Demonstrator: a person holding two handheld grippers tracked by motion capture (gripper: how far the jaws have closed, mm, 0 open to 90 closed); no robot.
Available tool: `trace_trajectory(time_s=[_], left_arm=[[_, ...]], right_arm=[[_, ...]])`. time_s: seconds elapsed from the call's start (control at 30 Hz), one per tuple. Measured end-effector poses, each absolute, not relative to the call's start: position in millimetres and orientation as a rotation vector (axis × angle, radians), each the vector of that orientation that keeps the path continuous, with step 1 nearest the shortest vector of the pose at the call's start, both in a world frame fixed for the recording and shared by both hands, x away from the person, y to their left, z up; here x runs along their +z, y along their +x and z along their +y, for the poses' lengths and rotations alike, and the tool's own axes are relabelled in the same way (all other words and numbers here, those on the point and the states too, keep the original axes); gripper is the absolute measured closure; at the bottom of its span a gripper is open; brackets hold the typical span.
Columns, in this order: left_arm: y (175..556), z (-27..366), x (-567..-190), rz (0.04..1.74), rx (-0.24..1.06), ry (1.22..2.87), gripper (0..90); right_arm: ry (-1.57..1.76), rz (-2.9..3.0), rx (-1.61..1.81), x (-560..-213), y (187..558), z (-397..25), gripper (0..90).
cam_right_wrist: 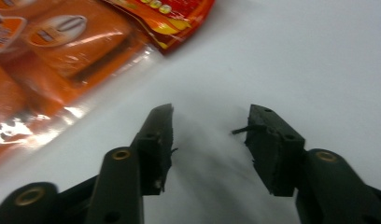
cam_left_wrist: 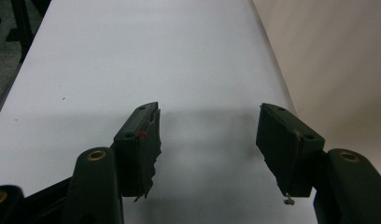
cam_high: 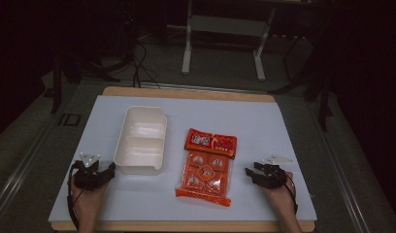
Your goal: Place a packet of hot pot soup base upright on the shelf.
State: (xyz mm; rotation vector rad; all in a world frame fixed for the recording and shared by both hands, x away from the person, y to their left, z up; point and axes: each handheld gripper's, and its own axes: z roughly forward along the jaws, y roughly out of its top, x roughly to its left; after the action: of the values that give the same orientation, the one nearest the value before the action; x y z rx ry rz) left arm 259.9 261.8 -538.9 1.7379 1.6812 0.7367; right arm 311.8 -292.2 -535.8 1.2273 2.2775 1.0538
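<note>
An orange snack packet (cam_high: 207,166) lies flat in the middle of the white table (cam_high: 283,131), its clear lower part showing several small wrapped pieces. Left of it stands an empty white two-compartment container (cam_high: 141,139). My left gripper (cam_high: 110,171) rests near the container's front left corner, open, with nothing between its jaws; in the left gripper view (cam_left_wrist: 208,122) the container wall (cam_left_wrist: 338,70) rises at the right. My right gripper (cam_high: 249,172) sits right of the packet, open and empty. The right gripper view (cam_right_wrist: 209,122) shows the packet (cam_right_wrist: 62,51) at upper left.
The table's wooden edge (cam_high: 186,92) shows at the far side. Beyond it stand a white desk frame (cam_high: 225,43) and cables on a dark floor. Bare tabletop stretches right of the packet and along the front edge.
</note>
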Motion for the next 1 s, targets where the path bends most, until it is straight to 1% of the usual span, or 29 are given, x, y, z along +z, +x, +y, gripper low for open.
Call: trace_trajectory(time_s=[0.17,0.3,0.7,0.73,0.77,1.0], left_arm=[[259,261,-539,1.678,0.737,1.737,40.1],[259,261,-539,1.674,0.736,1.738,40.1],[259,261,-539,1.676,0.734,1.736,40.0],[259,261,-539,1.676,0.734,1.736,40.0],[259,261,-539,1.676,0.734,1.735,40.0],[260,261,-539,1.673,0.733,1.747,40.0]], right_arm=[[1.201,2.309,1.056,-533,313,-287,52.7],[1.138,2.355,1.03,-527,324,-274,50.9],[1.147,2.376,1.074,-515,377,-249,44.4],[1.147,2.376,1.074,-515,377,-249,44.4],[1.162,2.37,1.076,-513,386,-246,42.5],[1.209,2.376,1.086,-513,407,-244,39.1]])
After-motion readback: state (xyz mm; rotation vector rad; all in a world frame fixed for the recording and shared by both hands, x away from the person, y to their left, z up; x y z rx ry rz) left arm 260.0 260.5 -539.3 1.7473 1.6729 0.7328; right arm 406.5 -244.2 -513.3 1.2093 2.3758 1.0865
